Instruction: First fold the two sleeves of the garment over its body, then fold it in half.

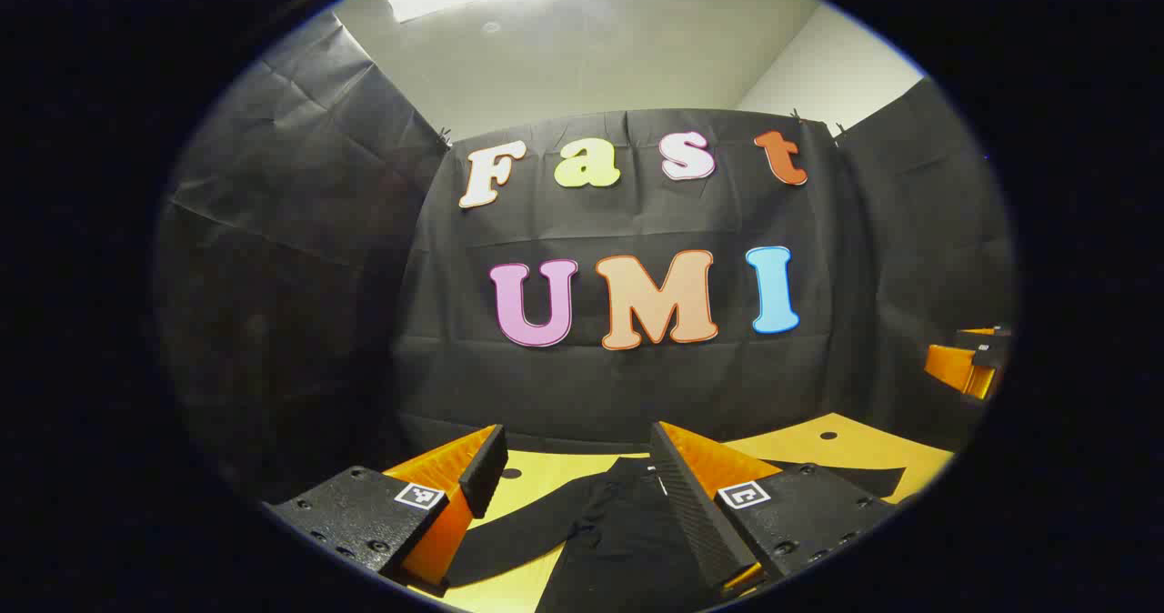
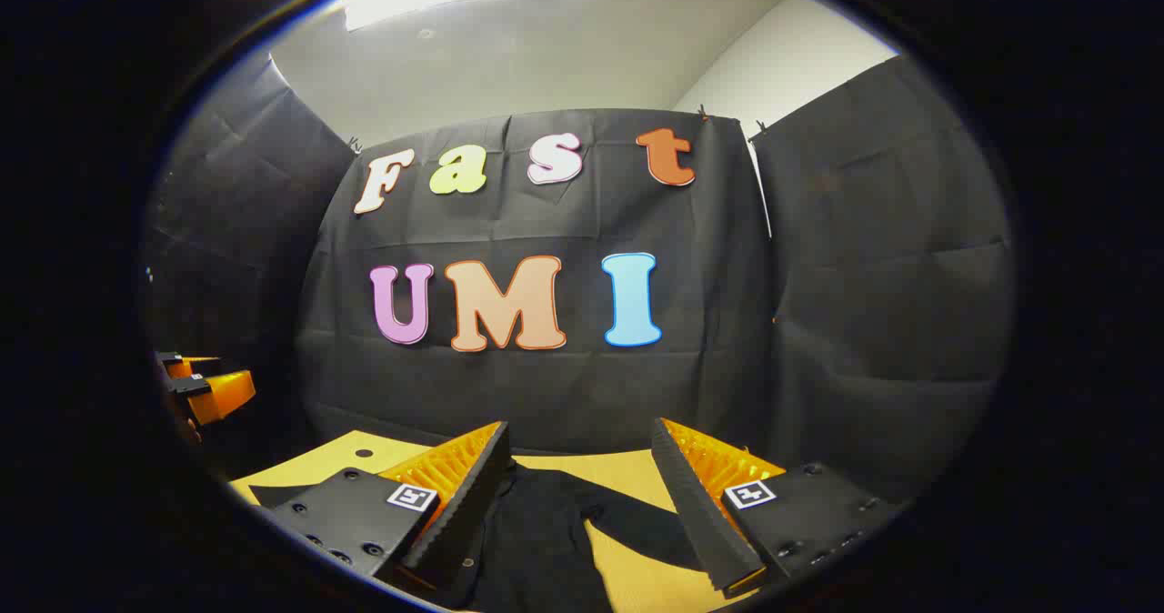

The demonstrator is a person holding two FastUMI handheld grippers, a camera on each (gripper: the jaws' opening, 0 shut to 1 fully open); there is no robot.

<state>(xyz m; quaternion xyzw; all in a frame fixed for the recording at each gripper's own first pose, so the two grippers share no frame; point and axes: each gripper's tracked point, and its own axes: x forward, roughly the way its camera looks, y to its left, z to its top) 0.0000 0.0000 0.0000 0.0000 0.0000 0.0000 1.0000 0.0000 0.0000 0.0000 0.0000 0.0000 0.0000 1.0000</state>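
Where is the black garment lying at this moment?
The black garment lies flat on the yellow table, low in both gripper views, below and ahead of each gripper's open jaws, before the booth's black cloth wall.

gripper (image 1: 573, 463) body: black screwed plates, square markers

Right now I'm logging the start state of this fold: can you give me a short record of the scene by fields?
garment: black, lying spread on the table, sleeves out, not yet folded
table: yellow top
left gripper: open, above the garment, holding nothing
right gripper: open, above the garment, holding nothing
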